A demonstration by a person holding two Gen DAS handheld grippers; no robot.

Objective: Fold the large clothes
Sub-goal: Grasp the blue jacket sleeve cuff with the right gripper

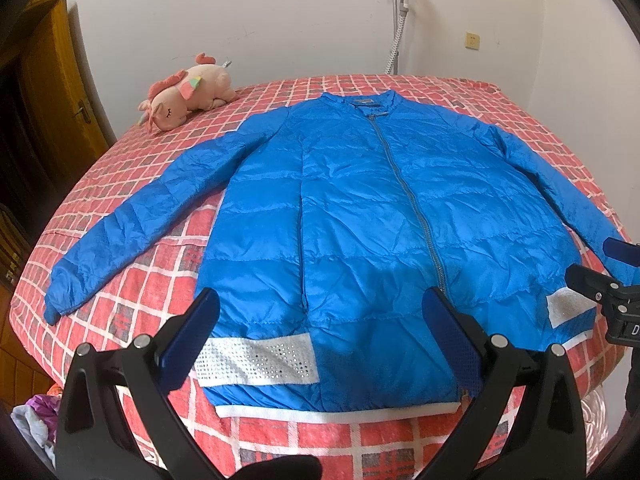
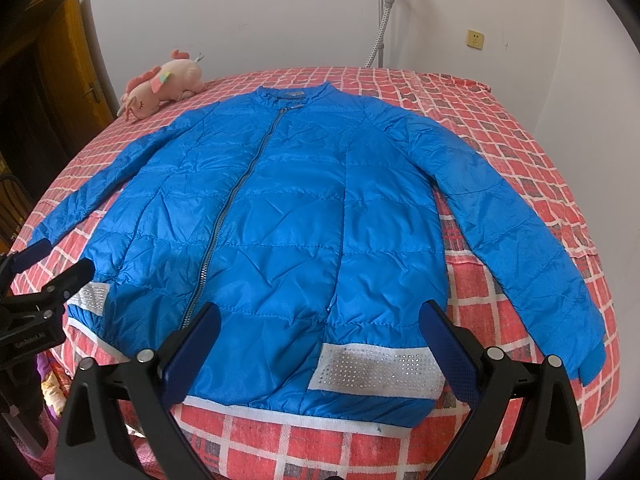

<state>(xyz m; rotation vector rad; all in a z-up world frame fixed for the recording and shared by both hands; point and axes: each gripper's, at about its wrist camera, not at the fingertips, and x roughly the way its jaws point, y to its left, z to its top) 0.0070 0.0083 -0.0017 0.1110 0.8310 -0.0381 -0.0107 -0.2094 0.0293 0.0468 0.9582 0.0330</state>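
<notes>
A blue padded jacket (image 1: 352,216) lies flat, front up and zipped, on the bed, sleeves spread to both sides; it also shows in the right wrist view (image 2: 280,216). It has white studded patches near the hem (image 1: 256,360) and a white hem band. My left gripper (image 1: 320,316) is open and empty, hovering above the jacket's lower left part. My right gripper (image 2: 320,320) is open and empty above the lower right part. Each gripper shows at the edge of the other's view: the right one (image 1: 608,276), the left one (image 2: 44,268).
The bed has a red checked sheet (image 1: 152,280). A pink plush unicorn (image 1: 188,96) lies at the far left corner. A garment steamer pole (image 1: 400,20) stands by the white wall behind. A wooden door (image 1: 48,92) is at the left. Loose clothes (image 1: 36,420) lie beside the bed.
</notes>
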